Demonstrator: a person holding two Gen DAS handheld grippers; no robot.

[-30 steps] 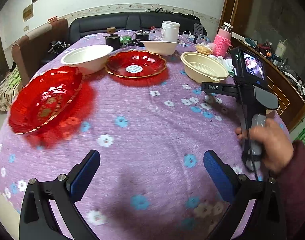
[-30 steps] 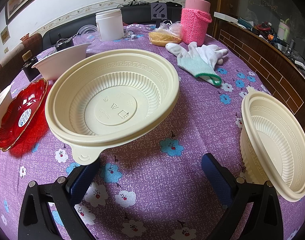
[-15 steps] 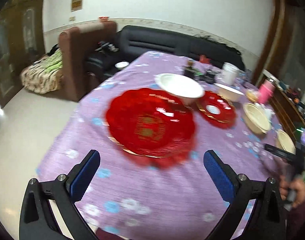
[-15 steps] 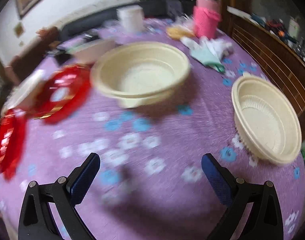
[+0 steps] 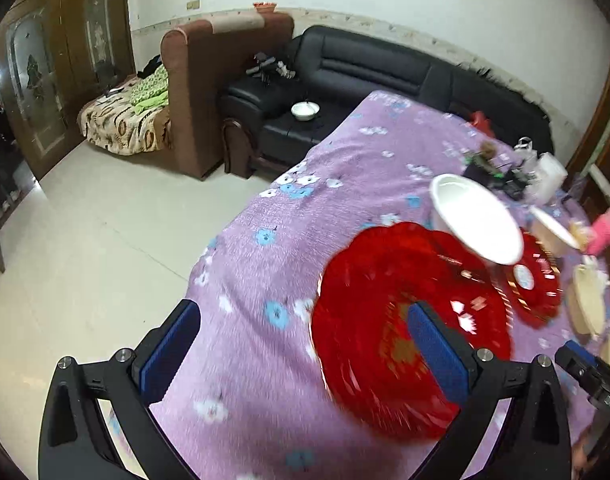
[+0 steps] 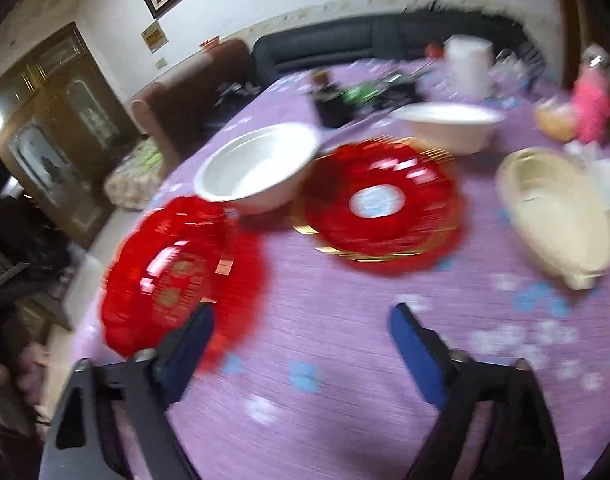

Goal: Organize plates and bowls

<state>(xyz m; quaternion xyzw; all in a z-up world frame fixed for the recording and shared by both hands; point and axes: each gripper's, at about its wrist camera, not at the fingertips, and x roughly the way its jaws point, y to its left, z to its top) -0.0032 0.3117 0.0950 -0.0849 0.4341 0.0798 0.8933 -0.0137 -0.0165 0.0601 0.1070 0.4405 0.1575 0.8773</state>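
A large red plate lies near the table's left edge; it also shows in the right wrist view. A second red plate with a white label lies mid-table, also in the left wrist view. A white bowl sits between them, also in the left wrist view. A second white bowl stands behind. A cream bowl is at the right. My left gripper is open, its right finger over the large red plate. My right gripper is open and empty above the cloth.
The round table has a purple flowered cloth. A white jar, a pink bottle and dark clutter stand at the back. A black sofa and a brown armchair stand beyond the table's edge.
Both grippers have swung left. The large red plate now sits under my left gripper's right finger. The right view has left the cream bowls and now faces the red plates.
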